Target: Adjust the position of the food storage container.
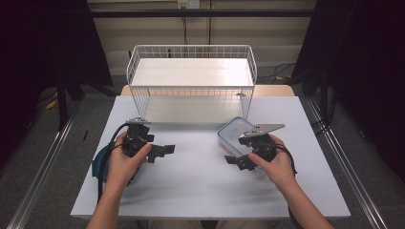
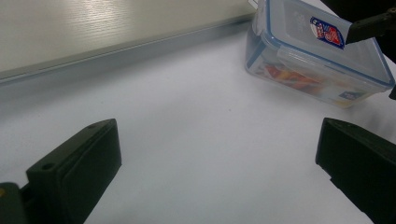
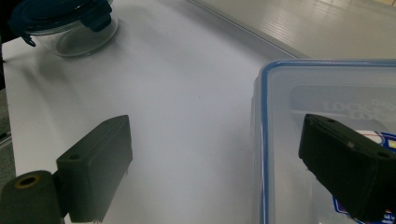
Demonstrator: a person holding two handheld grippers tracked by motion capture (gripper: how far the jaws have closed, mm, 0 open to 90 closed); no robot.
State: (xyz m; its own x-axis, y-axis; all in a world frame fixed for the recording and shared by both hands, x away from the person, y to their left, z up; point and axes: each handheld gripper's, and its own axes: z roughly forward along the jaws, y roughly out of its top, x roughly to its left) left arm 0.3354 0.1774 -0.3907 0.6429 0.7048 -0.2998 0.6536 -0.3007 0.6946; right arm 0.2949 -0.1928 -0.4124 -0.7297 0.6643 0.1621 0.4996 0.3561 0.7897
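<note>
Both grippers, left (image 1: 165, 151) and right (image 1: 232, 161): jaws wide apart, nothing gripped. Box (image 1: 234, 133) lidded on table, under right gripper. Wire shelf (image 1: 191, 71) bare; lifting judged not begun.

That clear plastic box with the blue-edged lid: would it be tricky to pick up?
The box looks rigid, so it should probably keep its shape when squeezed. Its smooth lid may be slippery. Flat-bottomed on the table, it will likely slide rather than roll or tip.
</note>
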